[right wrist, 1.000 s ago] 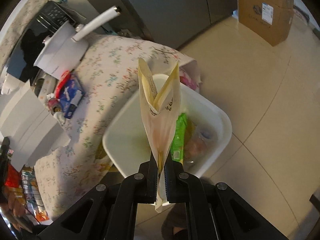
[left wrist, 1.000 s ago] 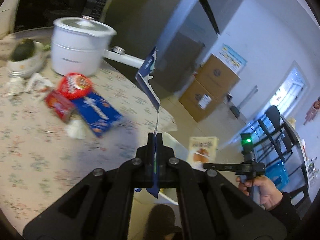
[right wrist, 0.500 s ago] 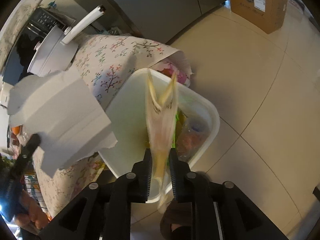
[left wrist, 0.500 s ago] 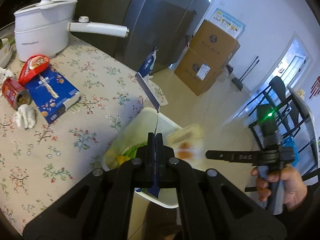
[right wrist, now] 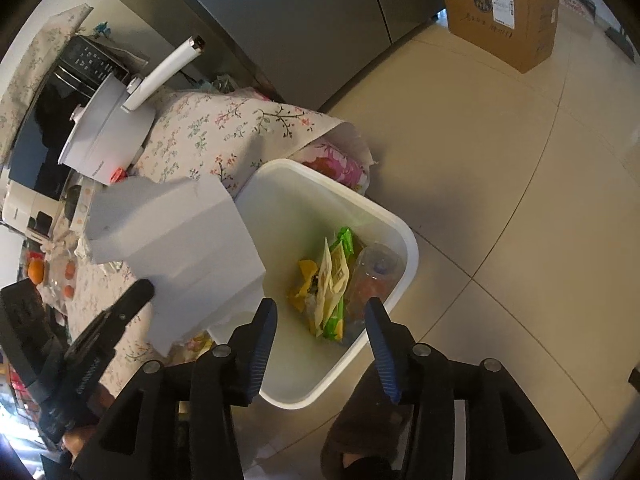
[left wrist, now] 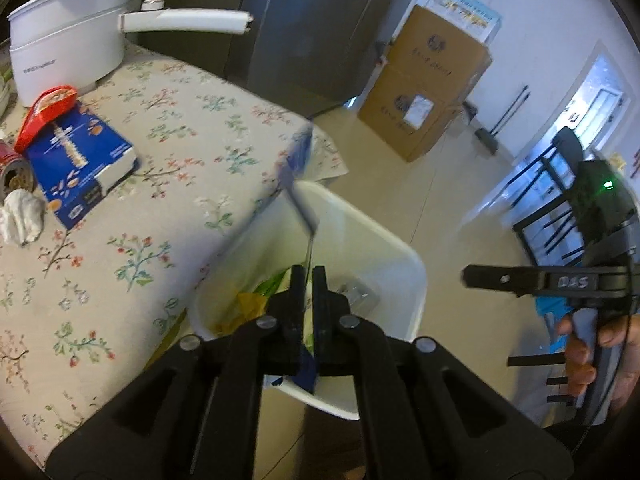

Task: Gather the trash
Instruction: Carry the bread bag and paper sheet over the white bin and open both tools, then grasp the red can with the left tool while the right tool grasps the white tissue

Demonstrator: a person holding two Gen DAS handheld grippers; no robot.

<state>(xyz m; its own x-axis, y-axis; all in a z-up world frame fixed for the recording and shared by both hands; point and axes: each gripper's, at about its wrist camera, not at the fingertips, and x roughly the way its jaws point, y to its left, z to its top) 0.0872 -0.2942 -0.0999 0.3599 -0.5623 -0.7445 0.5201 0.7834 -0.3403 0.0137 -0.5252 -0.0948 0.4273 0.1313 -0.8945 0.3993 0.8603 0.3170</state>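
Left wrist view: our left gripper (left wrist: 307,280) jaws opening narrowly around blue wrapper (left wrist: 298,168), right gripper (right wrist: 320,312) jaws opening empty; we release squarely above bin (left wrist: 404,248)

Your left gripper (left wrist: 308,280) is black with silver screws; your right gripper (right wrist: 322,312) has blue ribbed pads (right wrist: 262,340) and a green light.
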